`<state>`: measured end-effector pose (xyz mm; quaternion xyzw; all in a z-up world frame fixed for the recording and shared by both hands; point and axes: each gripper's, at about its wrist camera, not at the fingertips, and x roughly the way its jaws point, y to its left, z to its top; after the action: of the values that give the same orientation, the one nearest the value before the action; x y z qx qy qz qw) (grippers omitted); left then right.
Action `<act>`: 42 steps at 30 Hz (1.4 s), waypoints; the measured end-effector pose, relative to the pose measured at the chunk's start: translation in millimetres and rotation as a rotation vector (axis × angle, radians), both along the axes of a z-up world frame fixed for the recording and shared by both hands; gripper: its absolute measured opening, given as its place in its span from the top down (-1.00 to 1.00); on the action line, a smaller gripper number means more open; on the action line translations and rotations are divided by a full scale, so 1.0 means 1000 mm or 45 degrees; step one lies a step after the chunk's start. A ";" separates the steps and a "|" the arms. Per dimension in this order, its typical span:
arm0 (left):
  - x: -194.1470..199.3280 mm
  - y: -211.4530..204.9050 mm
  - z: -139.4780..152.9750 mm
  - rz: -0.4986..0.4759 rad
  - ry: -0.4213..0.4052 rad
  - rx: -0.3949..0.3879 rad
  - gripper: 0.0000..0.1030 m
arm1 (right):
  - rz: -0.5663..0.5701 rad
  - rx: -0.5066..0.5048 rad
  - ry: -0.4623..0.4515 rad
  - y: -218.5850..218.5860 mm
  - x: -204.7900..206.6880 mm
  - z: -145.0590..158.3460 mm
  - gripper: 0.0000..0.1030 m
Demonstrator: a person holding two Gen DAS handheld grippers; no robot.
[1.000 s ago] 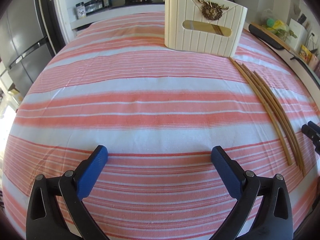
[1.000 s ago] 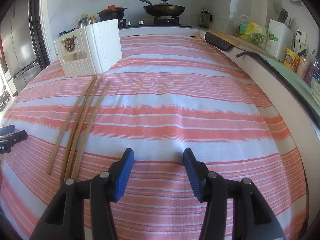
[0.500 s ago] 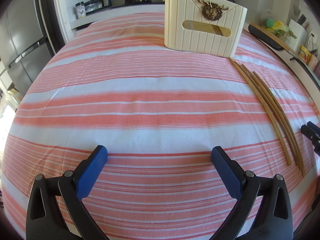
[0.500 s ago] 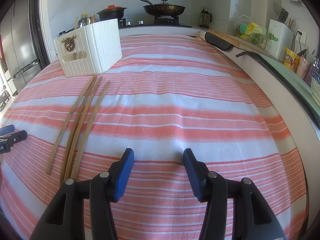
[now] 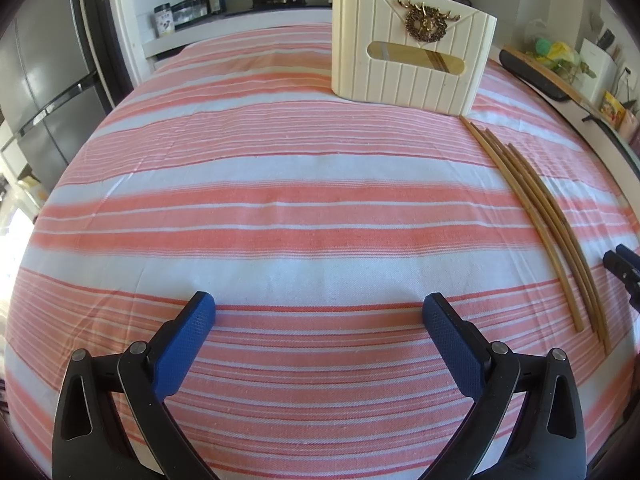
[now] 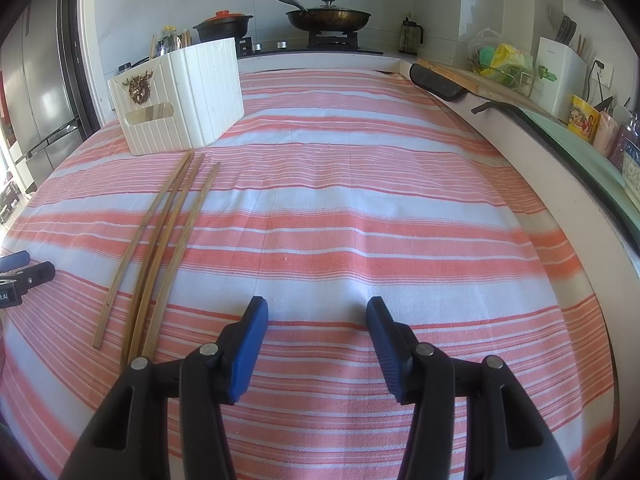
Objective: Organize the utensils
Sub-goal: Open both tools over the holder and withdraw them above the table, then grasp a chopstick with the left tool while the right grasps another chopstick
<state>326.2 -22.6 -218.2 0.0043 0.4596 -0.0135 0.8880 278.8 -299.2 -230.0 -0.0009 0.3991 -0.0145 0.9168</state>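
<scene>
Left claw (image 5: 319, 312): released, jaws spread wide, hovering empty over the striped cloth (image 5: 280, 184) on the bench, well to the left of the chopsticks (image 5: 548, 220). Cream box (image 5: 412, 64) at the far side, with a gold stag-head emblem (image 5: 426, 24) on its front and a slot showing something wooden inside; a few utensil handles poking from its top. Chopsticks fanned out loosely, far tips just beside the box's near corner, near ends toward the claws, roughly four sticks, two lying almost touching. Right claw (image 6: 317, 314): also released, jaws parted but less widely, empty, just to the right of the chopsticks' near ends.

Likely trouble: thin sticks lying flat on soft cloth, so a pinch could snag fabric or roll a stick aside; grabbing the close pair could lift one and drop the other; a long stick held near one end could tilt and miss the box opening, or knock the light box over.

Writing: small white letters on the left claw's body at the left edge of the right view, too small to read fully; printed packets beside the box on the far counter, illegible.
</scene>
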 end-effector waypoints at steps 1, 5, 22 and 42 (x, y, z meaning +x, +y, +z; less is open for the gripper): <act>0.000 -0.002 0.003 0.008 0.005 -0.021 -0.98 | 0.000 -0.001 0.000 0.000 0.000 0.000 -0.02; 0.007 -0.027 0.019 -0.058 0.028 -0.230 -0.98 | 0.000 0.003 0.000 0.000 0.000 0.000 -0.02; 0.038 -0.136 0.011 -0.319 -0.021 -0.017 0.87 | 0.001 0.009 -0.002 0.000 0.000 -0.001 -0.02; -0.027 0.007 0.014 -0.020 -0.057 -0.049 -0.20 | -0.006 0.094 -0.004 -0.002 -0.003 0.006 -0.02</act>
<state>298.8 -16.0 -204.4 -0.0089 0.4392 -0.0291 0.8979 276.0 -301.6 -224.3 0.0337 0.3979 -0.0019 0.9168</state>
